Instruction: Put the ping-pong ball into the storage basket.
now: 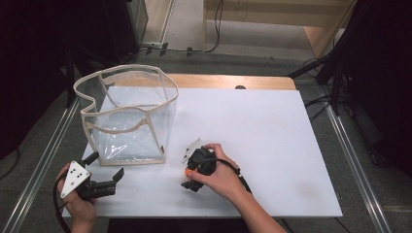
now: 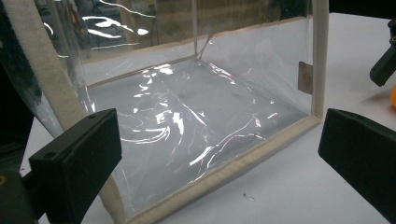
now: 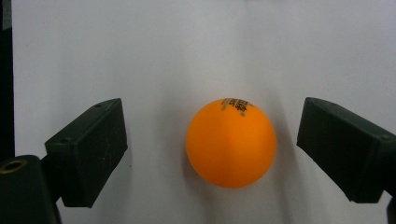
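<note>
Orange ball (image 3: 231, 142) on white table (image 1: 272, 136) between parted right gripper (image 3: 212, 149) jaws, untouched, left gripper (image 2: 219, 158) jaws wide open facing clear bag (image 2: 187, 107).

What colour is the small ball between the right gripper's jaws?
Orange, with small dark print near its top; the small round ball shows best in the right gripper view.

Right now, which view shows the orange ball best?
The right gripper view: the ball lies whole and sharp between the open jaws, untouched. The high view gives an orange speck under the hand; the left gripper view gives a sliver at its edge.
</note>
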